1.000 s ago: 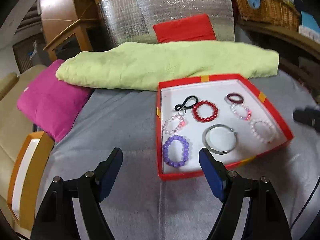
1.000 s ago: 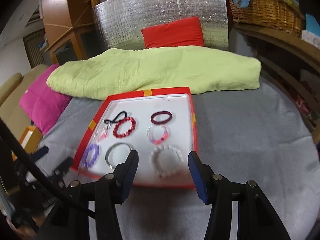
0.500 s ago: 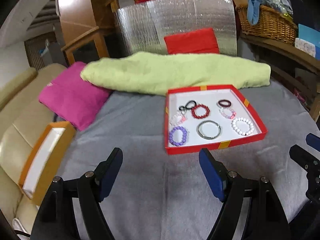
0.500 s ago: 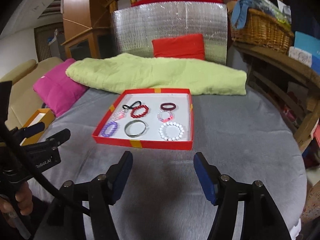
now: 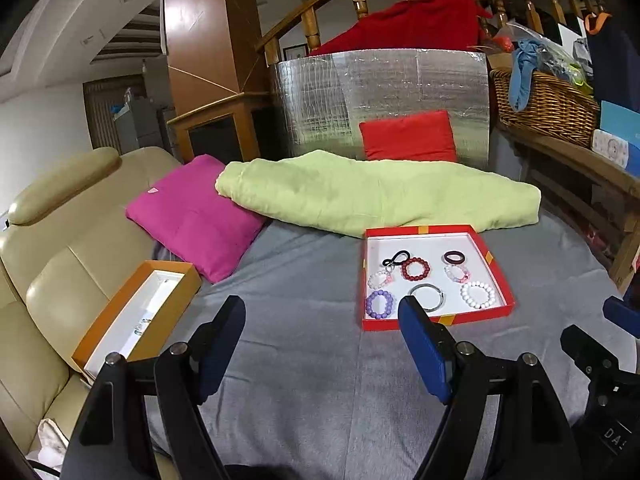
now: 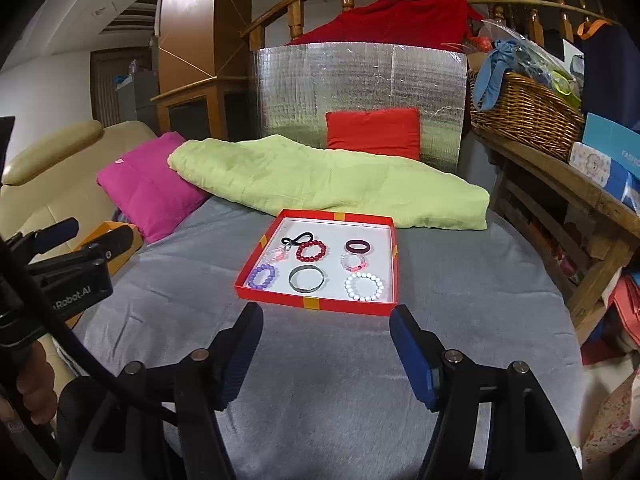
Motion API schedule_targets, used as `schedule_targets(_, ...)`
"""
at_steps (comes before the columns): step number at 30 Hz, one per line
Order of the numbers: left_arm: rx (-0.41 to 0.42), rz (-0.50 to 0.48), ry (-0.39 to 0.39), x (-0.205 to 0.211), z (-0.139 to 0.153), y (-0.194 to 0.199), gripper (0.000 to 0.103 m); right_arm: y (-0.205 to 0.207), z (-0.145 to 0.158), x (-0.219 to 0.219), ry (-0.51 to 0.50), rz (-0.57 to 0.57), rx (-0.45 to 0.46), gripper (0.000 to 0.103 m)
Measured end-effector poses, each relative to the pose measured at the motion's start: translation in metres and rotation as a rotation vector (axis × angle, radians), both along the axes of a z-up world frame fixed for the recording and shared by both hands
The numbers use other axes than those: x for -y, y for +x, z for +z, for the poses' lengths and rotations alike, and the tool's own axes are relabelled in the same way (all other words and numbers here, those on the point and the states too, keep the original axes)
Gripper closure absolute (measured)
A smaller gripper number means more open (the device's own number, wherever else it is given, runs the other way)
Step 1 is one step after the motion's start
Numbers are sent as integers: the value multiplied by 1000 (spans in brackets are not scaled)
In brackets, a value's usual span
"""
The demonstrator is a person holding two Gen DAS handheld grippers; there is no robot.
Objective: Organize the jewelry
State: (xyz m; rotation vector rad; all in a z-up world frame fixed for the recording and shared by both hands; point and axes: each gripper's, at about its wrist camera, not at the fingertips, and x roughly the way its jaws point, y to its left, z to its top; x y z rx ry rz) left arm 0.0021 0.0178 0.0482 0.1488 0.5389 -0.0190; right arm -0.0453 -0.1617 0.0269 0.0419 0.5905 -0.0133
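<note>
- Both our grippers are now farther from the red tray than a second ago; it looked large and close in both views then, and now it looks small, with much grey cover between.
- We hold the left gripper with its jaws wide apart and nothing between them; it hangs over the grey cover, left of the tray.
- Our right gripper is opening its jaws at this moment, and nothing is between them either. It points at the near wall of the tray, a little short of it.
- All the jewelry lies flat inside the tray, each piece apart from the walls: a purple bead bracelet, a metal bangle, a white bead bracelet, a red bead bracelet, a dark ring band and two pale pink ones.
- An orange box sits on the beige sofa at the left; we cannot tell if it belongs to the task.
- We judge the bead bracelets light and floppy, probably on elastic; take one across a single side of the loop.
- The bangle looks stiff and smooth, so it may slip; we would pinch its rim squarely.
</note>
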Motion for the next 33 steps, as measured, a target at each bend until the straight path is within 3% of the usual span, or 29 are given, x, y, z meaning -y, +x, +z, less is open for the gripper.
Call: schedule_targets(33,4,-18,-21,-2,2,-13,23,-9,5,6,30,-28,8,33)
